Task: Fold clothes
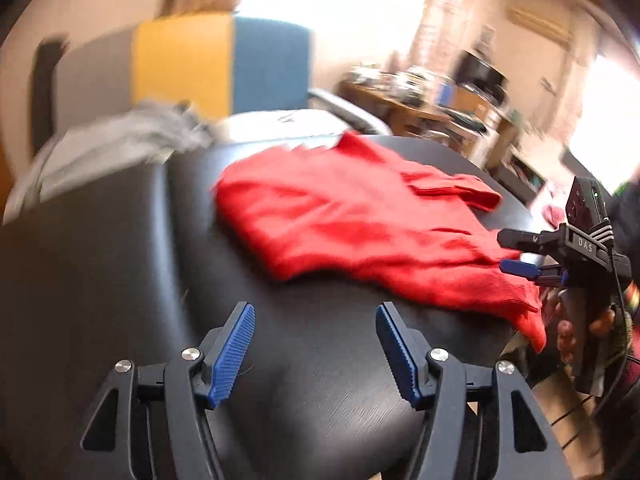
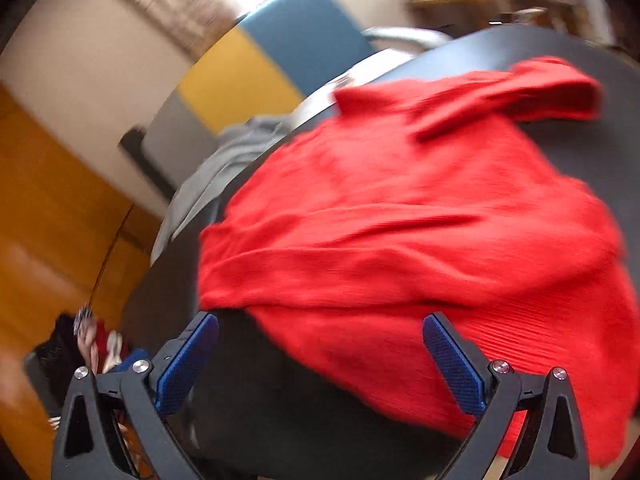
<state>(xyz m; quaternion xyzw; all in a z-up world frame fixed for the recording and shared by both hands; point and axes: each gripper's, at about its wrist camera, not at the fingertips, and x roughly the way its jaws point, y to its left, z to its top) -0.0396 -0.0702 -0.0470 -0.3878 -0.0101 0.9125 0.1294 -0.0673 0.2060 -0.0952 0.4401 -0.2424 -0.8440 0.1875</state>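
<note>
Left gripper [image 1: 315,344]: jaws apart, nothing between them, low centre above the black table [image 1: 120,280].
Right gripper [image 2: 320,364]: jaws apart, at the garment's near edge.
Red sweater [image 2: 420,220]: spread rumpled mid-frame on the table.
Grey cloth [image 1: 120,140]: upper left, at the table's far edge.

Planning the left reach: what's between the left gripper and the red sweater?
Only bare black table, in the left wrist view, lies between the open left gripper and the red sweater.

Black table [image 1: 120,260], possibly cluttered desk [image 1: 404,100]
</note>
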